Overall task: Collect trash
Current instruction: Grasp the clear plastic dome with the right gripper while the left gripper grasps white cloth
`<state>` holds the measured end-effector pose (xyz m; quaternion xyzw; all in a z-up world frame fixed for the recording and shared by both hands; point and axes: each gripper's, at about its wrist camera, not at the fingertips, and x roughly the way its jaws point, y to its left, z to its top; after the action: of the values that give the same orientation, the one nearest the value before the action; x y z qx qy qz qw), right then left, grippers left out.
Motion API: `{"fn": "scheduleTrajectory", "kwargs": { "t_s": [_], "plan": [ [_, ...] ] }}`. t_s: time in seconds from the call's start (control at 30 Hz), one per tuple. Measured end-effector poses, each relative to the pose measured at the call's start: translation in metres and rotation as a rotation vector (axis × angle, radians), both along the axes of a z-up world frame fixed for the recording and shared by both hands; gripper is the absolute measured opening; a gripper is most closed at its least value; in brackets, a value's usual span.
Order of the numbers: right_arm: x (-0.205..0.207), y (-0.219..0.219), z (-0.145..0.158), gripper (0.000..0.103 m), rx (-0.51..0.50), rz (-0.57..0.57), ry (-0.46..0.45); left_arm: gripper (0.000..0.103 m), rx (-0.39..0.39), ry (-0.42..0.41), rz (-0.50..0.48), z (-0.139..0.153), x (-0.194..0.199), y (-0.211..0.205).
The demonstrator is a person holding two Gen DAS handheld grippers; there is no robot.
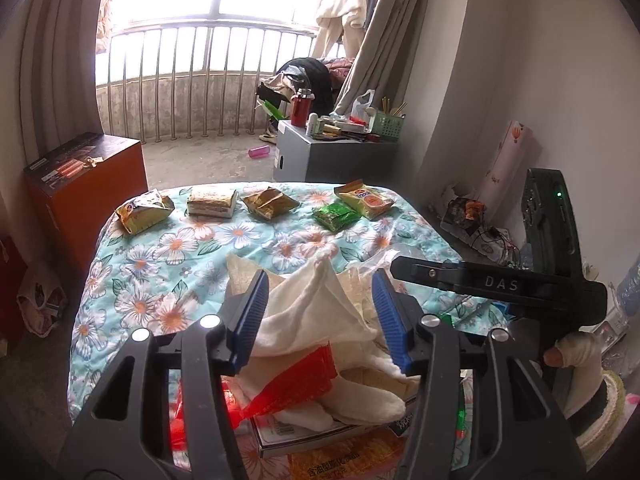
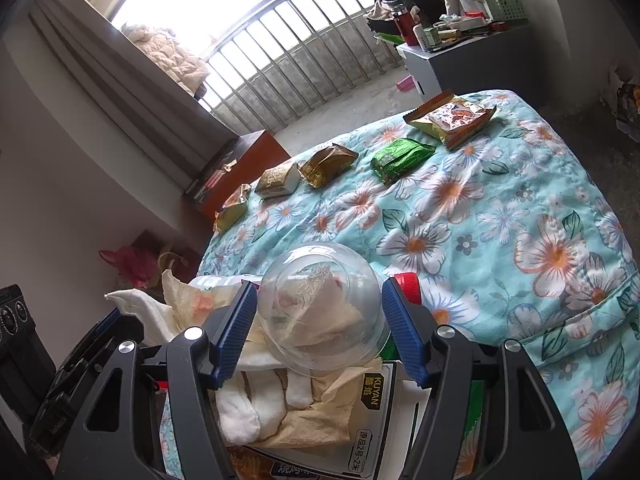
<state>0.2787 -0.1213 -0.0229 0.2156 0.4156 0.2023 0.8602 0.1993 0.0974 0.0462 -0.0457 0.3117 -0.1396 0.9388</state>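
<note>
Pile: trash heap at near edge of bed, under both grippers; white tissues [image 1: 320, 312], red wrapper [image 1: 296, 380], brown paper [image 2: 320, 420], clear cup [image 2: 320, 312], red cap [image 2: 408, 284], box [image 2: 372, 412] and orange packet [image 1: 344, 460] underneath.
Left gripper [image 1: 320, 316]: jaws wide, blue pads either side of the tissues, no visible squeeze; looks like hovering over or just reaching into pile, holding nothing as far as I can tell.
Right gripper [image 2: 318, 328]: jaws wide, straddling the clear cup lying on its side; pads beside cup walls, contact unclear, not clamped.
Bed [image 2: 520, 220]: floral quilt, middle stretch bare between pile and far row.
Far row: five snack packs near far edge, well apart from pile; yellow bag [image 1: 144, 210], tan box [image 1: 212, 202], gold pack [image 1: 270, 202], green pack [image 1: 335, 217], yellow pack [image 1: 365, 199].
Bin: none seen in either view; cannot tell where trash goes.
Done: judging by layout, part of trash gathered into one near heap.
Left: five far packs not yet collected; heap itself not bagged.
Progress: roughly midway, my guess.
Background: orange box [image 1: 84, 184], grey cabinet [image 1: 320, 160], railing [image 1: 200, 80].
</note>
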Motion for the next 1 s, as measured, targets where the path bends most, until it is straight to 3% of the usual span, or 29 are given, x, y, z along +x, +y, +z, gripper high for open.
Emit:
{"fn": "scheduleTrajectory", "kwargs": {
  "t_s": [0.03,0.1,0.17,0.3,0.47,0.67,1.0],
  "plan": [
    [0.000,-0.001,0.000,0.064,0.001,0.001,0.001,0.034,0.013,0.006,0.006,-0.002,0.002,-0.001],
    [0.000,0.000,0.000,0.064,0.000,0.002,-0.001,0.013,0.006,0.011,0.006,-0.004,0.003,0.001],
    [0.000,0.000,0.000,0.063,-0.001,0.002,-0.003,0.006,-0.001,0.001,-0.002,-0.003,-0.001,0.002],
    [-0.002,-0.001,0.002,0.062,0.003,-0.003,-0.014,0.005,-0.014,-0.050,-0.026,0.010,-0.013,0.006],
    [-0.004,-0.004,0.003,0.062,0.009,-0.022,-0.023,0.004,-0.084,-0.132,-0.057,0.038,-0.026,0.017],
    [-0.007,-0.010,0.006,0.062,0.020,-0.047,-0.032,0.004,-0.237,-0.179,-0.116,0.068,-0.029,0.033],
    [-0.021,-0.037,0.028,0.062,0.068,-0.103,-0.089,0.004,-0.332,-0.293,-0.169,0.111,-0.033,0.030]
  ]
}}
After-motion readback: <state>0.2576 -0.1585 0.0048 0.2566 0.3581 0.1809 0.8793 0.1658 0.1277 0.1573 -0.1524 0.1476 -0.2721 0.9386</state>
